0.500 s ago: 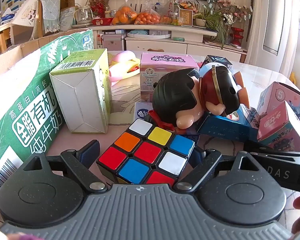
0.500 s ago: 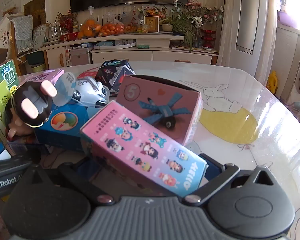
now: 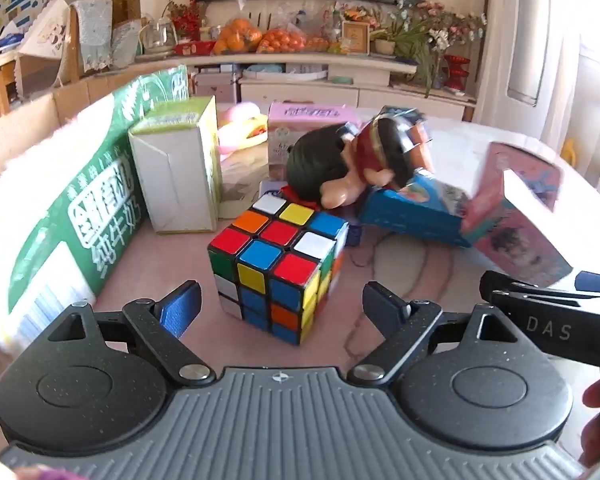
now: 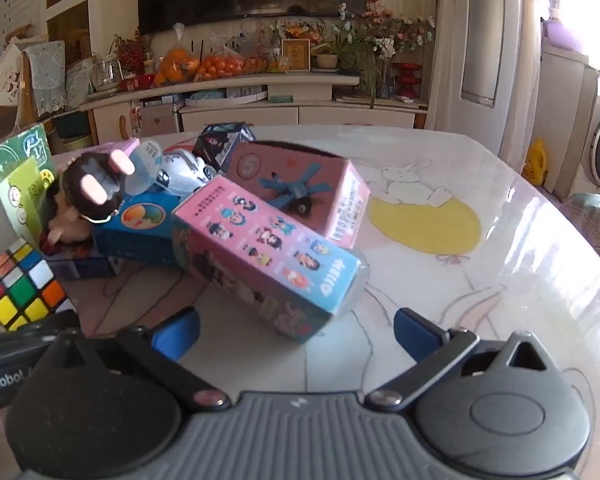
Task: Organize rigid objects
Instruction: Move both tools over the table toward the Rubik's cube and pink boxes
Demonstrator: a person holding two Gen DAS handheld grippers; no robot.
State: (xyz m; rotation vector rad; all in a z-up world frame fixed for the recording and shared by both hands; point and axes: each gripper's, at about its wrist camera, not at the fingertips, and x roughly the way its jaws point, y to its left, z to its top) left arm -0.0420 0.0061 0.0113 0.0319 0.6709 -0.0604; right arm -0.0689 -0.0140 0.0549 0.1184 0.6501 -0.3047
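Left wrist view: low over the table [image 3: 400,256], facing forward toward the far sideboard, close behind the Rubik's cube [image 3: 278,270]; right wrist view: equally low, same heading, close behind the pink box [image 4: 268,256]; shared between both: cube [image 4: 20,284], figurine [image 3: 340,164], pink box.

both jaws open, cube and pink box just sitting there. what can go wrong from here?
1. The Rubik's cube sits corner-on to the left gripper; closing on its edges could twist it out.
2. The pink character box lies tilted against the blue box; the right gripper could tip it.
3. The doll leans on that pile and may roll.
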